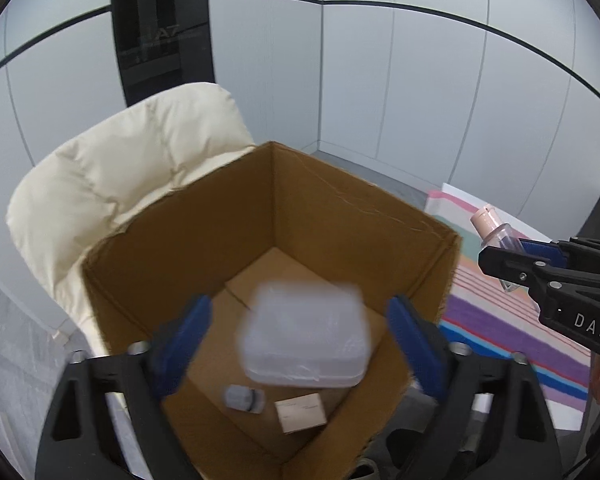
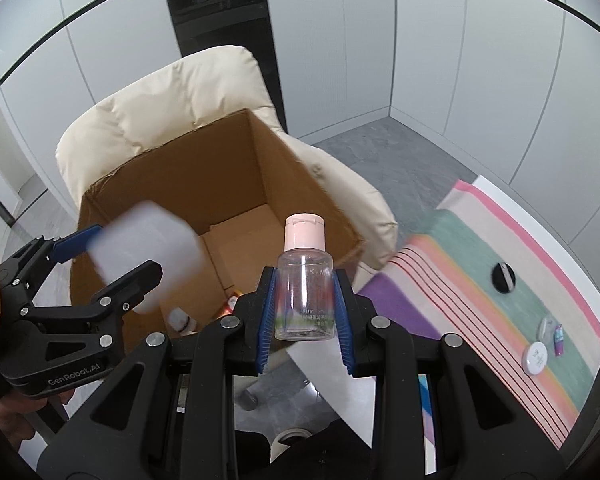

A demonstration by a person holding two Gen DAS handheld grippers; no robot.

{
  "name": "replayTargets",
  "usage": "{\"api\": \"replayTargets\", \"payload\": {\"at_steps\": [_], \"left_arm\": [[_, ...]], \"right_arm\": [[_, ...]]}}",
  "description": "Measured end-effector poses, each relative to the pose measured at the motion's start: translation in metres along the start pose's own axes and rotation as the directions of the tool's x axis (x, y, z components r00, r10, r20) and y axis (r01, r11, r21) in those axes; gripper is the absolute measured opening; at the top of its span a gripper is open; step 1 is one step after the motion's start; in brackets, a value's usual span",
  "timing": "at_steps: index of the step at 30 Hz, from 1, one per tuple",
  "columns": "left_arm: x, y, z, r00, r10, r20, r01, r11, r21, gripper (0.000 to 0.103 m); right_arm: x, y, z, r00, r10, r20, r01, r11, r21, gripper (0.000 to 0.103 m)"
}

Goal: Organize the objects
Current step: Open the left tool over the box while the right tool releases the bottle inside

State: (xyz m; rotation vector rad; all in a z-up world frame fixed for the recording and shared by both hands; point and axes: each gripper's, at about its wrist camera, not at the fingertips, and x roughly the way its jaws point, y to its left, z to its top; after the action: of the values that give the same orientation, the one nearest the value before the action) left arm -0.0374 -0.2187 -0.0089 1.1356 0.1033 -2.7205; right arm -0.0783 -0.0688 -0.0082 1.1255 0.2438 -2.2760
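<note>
An open cardboard box (image 1: 340,200) (image 2: 204,184) sits on a cream padded chair. My left gripper (image 1: 300,332) (image 2: 112,252) is open above the box. A translucent white plastic container (image 1: 304,336) (image 2: 148,248) is blurred between its blue pads, apart from both pads. Inside the box lie a small white jar (image 1: 242,397) and a small beige carton (image 1: 301,412). My right gripper (image 2: 305,276) (image 1: 500,256) is shut on a clear bottle with a pink cap (image 2: 305,280) (image 1: 496,232), held upright to the right of the box.
A striped, many-coloured cloth (image 2: 480,272) (image 1: 520,320) covers a white table on the right. On it lie a black round lid (image 2: 504,277), a white round compact (image 2: 537,357) and a small purple item (image 2: 558,336). The cream chair (image 1: 120,176) backs the box. Grey floor lies beyond.
</note>
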Motion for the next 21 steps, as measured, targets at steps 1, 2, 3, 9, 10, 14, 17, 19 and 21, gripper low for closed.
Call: {"api": "replayTargets", "payload": {"at_steps": [1,2,3,9,10,14,17,19,21], "left_arm": [[-0.003,0.004,-0.001,1.0,0.011,0.006,-0.011,1.0,-0.003,0.102],[-0.006,0.009,-0.002,1.0,0.019,0.014,-0.018,1.0,-0.008,0.102],[-0.009,0.014,-0.003,0.999,0.029,0.02,-0.029,0.999,-0.018,0.102],[-0.015,0.049,-0.01,0.997,0.082,-0.011,-0.083,0.991,-0.101,0.102],[-0.016,0.054,-0.01,0.996,0.087,-0.015,-0.088,0.99,-0.113,0.102],[-0.02,0.07,-0.015,0.992,0.124,-0.017,-0.125,0.985,-0.12,0.103],[-0.024,0.083,-0.019,0.991,0.135,-0.023,-0.137,0.98,-0.142,0.103],[-0.027,0.091,-0.02,0.989,0.144,-0.022,-0.146,0.978,-0.151,0.103],[-0.03,0.097,-0.022,0.987,0.159,-0.014,-0.159,0.975,-0.155,0.103]], "right_arm": [[0.001,0.005,0.001,1.0,0.004,0.001,-0.004,1.0,-0.007,0.029],[0.002,0.009,0.002,1.0,0.008,0.001,-0.008,1.0,-0.014,0.029],[0.003,0.014,0.003,1.0,0.01,0.001,-0.01,1.0,-0.02,0.029],[0.011,0.041,0.007,0.999,0.035,-0.008,-0.036,0.998,-0.06,0.029],[0.012,0.048,0.008,0.999,0.04,-0.006,-0.041,0.997,-0.071,0.029],[0.017,0.067,0.011,0.998,0.06,-0.007,-0.061,0.994,-0.094,0.029],[0.019,0.078,0.013,0.997,0.075,-0.012,-0.076,0.992,-0.104,0.029],[0.02,0.085,0.014,0.997,0.083,-0.011,-0.083,0.99,-0.114,0.029],[0.022,0.091,0.015,0.996,0.089,-0.012,-0.09,0.989,-0.117,0.029]]}}
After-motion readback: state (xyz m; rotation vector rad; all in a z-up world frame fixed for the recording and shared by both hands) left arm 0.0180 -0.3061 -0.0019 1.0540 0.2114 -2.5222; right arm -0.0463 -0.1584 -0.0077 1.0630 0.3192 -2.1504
